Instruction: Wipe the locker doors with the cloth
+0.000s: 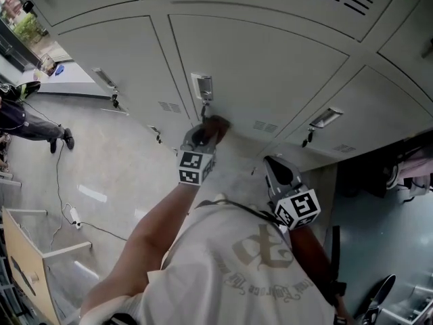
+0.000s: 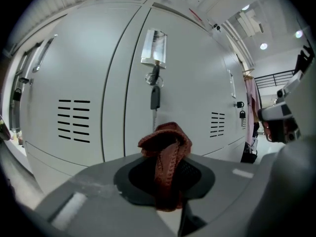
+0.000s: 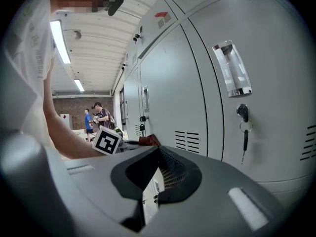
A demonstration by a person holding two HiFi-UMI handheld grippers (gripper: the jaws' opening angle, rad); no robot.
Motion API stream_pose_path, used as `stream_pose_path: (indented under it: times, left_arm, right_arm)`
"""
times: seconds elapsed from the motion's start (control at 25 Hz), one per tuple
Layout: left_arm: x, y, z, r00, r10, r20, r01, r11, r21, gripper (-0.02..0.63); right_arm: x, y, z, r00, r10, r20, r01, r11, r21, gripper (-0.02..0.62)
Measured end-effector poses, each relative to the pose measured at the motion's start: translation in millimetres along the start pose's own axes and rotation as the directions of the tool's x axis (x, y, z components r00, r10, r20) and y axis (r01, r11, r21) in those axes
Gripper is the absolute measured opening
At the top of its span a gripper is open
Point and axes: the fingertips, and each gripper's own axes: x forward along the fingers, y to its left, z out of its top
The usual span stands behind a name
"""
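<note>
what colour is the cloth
Reddish brown cloth, with a knitted texture; shows best in the left gripper view.

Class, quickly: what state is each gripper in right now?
Left gripper: closed on the brown cloth.
Right gripper: jaws slightly apart, empty.

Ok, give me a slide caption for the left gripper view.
Left gripper holds rust-red cloth before a grey locker door with its key.

A key (image 2: 155, 98) hangs from its lock. Well to the left of it, a cable with a white block at its end (image 1: 72, 214) trails over the grey floor (image 1: 115, 175) — near a person in dark trousers (image 1: 27, 127). Far right of the key hangs pink clothing (image 1: 416, 162).
</note>
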Motion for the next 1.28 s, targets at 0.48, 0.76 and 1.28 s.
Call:
stream_pose_path:
  times: [0.48, 0.76, 1.28]
  left_arm:
    - [-27, 60, 8, 0.996, 0.077, 0.054, -0.077, 0.997, -0.010, 0.083]
    - [-48, 57, 71, 0.984, 0.069, 0.162, -0.087, 0.991, 0.104, 0.081]
    - [-42, 45, 79, 0.986, 0.029, 0.162, -0.082, 0.940, 0.331, 0.080]
  right_arm:
    - [13, 25, 1, 1.000, -0.018, 0.016, 0.019, 0.999, -0.042, 0.008]
    - [21, 25, -3, 0.999, -0.035, 0.004, 0.035, 0.999, -0.033, 0.008]
    - [21, 26, -7, 0.997, -0.072, -0.028, 0.072, 0.997, -0.009, 0.008]
